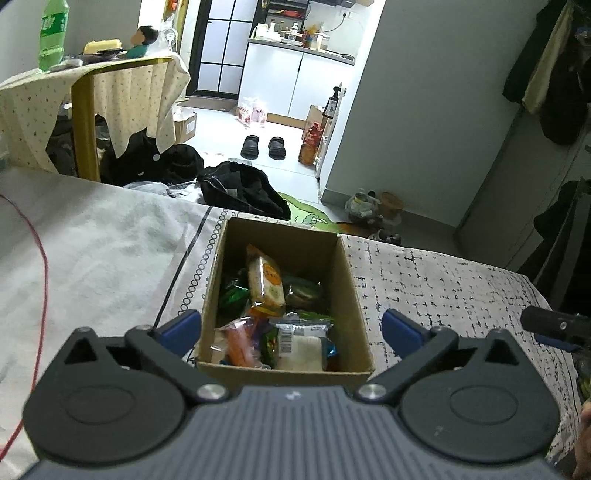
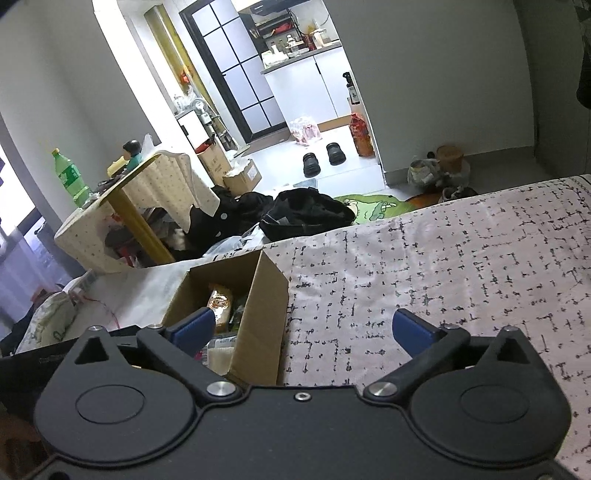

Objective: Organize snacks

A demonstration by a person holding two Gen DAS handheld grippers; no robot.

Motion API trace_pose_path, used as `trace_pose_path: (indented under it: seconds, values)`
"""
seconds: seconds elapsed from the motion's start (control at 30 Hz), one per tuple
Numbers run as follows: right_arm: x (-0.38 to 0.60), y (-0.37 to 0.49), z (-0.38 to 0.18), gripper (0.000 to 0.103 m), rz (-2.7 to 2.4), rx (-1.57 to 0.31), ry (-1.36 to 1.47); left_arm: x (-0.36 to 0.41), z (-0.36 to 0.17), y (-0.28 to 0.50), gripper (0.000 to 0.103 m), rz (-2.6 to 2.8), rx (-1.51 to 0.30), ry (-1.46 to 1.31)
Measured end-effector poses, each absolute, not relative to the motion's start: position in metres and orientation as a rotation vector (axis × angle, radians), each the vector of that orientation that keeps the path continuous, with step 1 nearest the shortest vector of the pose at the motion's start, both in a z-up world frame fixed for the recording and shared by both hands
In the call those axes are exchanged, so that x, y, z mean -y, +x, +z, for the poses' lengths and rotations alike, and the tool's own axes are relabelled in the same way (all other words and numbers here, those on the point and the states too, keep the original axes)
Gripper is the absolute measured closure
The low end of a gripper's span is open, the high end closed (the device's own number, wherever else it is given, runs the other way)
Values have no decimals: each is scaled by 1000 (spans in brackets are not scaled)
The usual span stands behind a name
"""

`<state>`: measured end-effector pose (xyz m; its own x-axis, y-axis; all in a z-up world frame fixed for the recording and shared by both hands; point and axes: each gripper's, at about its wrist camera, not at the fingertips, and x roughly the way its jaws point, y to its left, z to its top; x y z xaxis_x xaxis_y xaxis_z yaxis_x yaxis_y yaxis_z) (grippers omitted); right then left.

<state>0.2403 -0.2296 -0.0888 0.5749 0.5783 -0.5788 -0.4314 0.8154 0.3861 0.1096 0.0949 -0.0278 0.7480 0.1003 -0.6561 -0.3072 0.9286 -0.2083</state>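
Item: cardboard box (image 1: pixel 347 295), open-topped, standing on the bed cover (image 1: pixel 443 288) just ahead of my left gripper (image 1: pixel 291 328). In the right wrist view the same box (image 2: pixel 258 325) sits to the left of centre, near my right gripper (image 2: pixel 303 328).

Contents, seen from the left wrist: an orange-and-cream snack packet (image 1: pixel 265 282) leaning upright toward the far middle; green wrappers (image 1: pixel 232 293) at the left wall; a dark round-topped packet (image 1: pixel 304 291) to the right; near the front wall, a white packet with a barcode (image 1: pixel 299 341) and an orange-filled clear packet (image 1: pixel 240 341) beside it. The snacks lie loosely piled, touching one another.

Tools: my left gripper's blue fingers (image 1: pixel 181 328) stand spread wide, one on each side of the box's near end, nothing pressed between them. My right gripper is likewise spread wide and empty; its left finger (image 2: pixel 195 326) overlaps the box in view, its right one hangs over bare patterned cover.

Surroundings: a red cord (image 1: pixel 40 258) crosses the pale cover at far left. Beyond the bed, dark bags (image 1: pixel 243 192) on the floor, a clothed table (image 1: pixel 110 85) bearing a green bottle (image 1: pixel 53 33), and a pair of black shoes (image 1: pixel 264 147) by the kitchen doorway.
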Motion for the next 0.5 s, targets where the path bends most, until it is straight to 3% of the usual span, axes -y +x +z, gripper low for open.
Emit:
trace_pose_path:
  seconds: [0.5]
  values:
    - [265, 215, -57, 0, 626, -784, 200, -77, 16, 77, 0, 181, -714, -336]
